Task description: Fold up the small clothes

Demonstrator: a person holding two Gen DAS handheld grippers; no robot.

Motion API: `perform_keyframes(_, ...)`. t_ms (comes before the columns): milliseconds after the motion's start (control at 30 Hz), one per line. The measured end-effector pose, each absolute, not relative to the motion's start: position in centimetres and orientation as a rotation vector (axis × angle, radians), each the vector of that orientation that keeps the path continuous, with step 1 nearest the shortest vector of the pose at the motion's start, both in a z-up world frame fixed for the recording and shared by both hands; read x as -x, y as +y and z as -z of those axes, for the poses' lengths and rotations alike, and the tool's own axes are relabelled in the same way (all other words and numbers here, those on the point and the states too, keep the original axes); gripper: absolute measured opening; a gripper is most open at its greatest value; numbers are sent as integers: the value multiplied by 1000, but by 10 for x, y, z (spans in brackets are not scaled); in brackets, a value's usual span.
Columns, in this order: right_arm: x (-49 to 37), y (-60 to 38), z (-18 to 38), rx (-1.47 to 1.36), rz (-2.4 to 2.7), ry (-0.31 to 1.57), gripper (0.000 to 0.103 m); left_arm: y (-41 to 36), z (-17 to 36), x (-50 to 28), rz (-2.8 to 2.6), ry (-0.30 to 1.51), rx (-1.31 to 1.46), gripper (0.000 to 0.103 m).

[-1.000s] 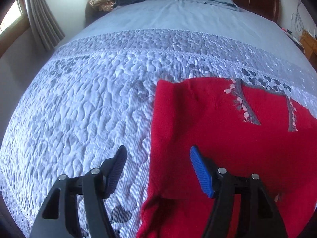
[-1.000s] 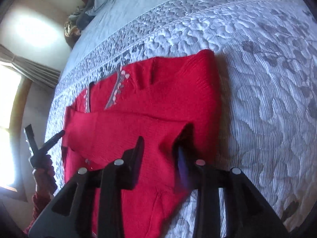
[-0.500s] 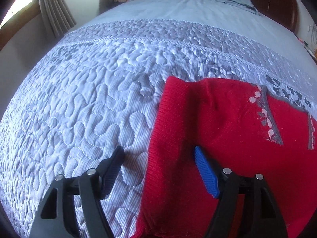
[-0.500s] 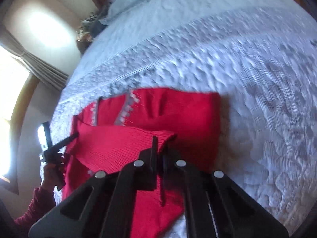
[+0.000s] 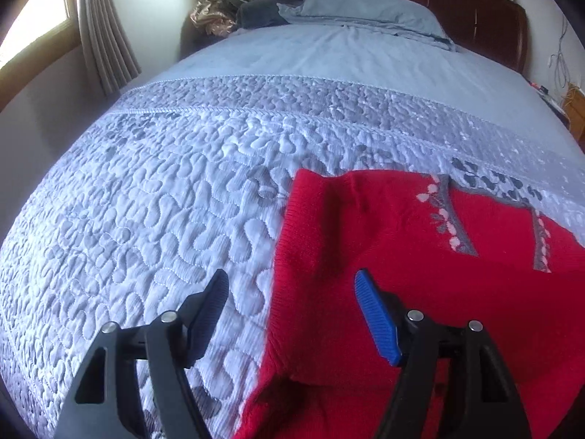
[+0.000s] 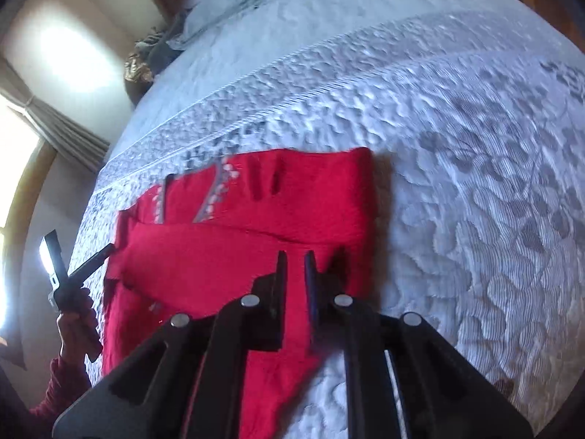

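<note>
A red knitted sweater (image 5: 402,256) with a grey and pink neckline trim lies partly folded on the quilted bedspread. My left gripper (image 5: 292,311) is open and empty above the sweater's left edge, one finger over the quilt and the blue-padded one over the red knit. In the right wrist view the sweater (image 6: 256,226) has a sleeve folded across its body. My right gripper (image 6: 294,274) hovers over that folded part with its jaws nearly closed; a narrow gap shows and I see no cloth in it. The left gripper (image 6: 76,267) shows at the sweater's far side.
The grey-blue quilt (image 5: 146,201) covers the near half of the bed, a plain blue sheet the far half. A pillow (image 5: 365,14) and a dark wooden headboard (image 5: 475,7) stand at the far end. A curtain (image 5: 102,36) and window are at the left.
My right gripper closed over the sleeve end, rose and pulled back; its jaws now stand slightly apart. My left gripper stayed open and its view tilted up toward the headboard.
</note>
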State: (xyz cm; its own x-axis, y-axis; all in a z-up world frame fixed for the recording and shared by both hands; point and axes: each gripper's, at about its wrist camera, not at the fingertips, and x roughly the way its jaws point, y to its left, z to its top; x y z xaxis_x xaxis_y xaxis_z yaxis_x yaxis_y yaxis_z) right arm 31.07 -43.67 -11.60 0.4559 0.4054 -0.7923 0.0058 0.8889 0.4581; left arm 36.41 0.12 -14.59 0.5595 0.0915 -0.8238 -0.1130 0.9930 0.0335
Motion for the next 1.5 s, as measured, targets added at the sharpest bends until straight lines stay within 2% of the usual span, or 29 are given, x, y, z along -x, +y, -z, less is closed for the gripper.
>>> perform_keyframes(233,-304,-386,130,-343,-377,1181,10,-27,149,-319,-45,998,-67,73)
perform_keyframes(367,-309,-369,151,-369,-376,1231,10,-37,154,-324,-100,1011,-101,73)
perform_keyframes(600,-312,-371,155,-411,-364,1230,11,-53,163,-339,-160,1045,-153,74)
perform_keyframes(767,-313,-374,160,-441,-371,1239,10,-28,171,-340,-383,1050,-192,76)
perform_keyframes(967,-313,-377,161,-446,-369,1250,8,28,170,-330,-358,1095,44,76)
perform_keyframes(1067,-310,-372,153,-420,-369,1246,14,27,163,-321,-275,1106,75,74)
perform_keyframes(1233,-285,-364,132,-386,-408,1255,15,25,157,-294,-149,1138,62,75)
perform_keyframes(1267,-278,-364,129,-386,-414,1256,18,27,156,-284,-129,1145,46,75)
perform_keyframes(1333,-251,-367,124,-398,-425,1272,25,37,153,-264,-93,1173,23,75)
perform_keyframes(1500,-156,-381,126,-415,-425,1349,31,82,151,-195,-79,1264,-7,75)
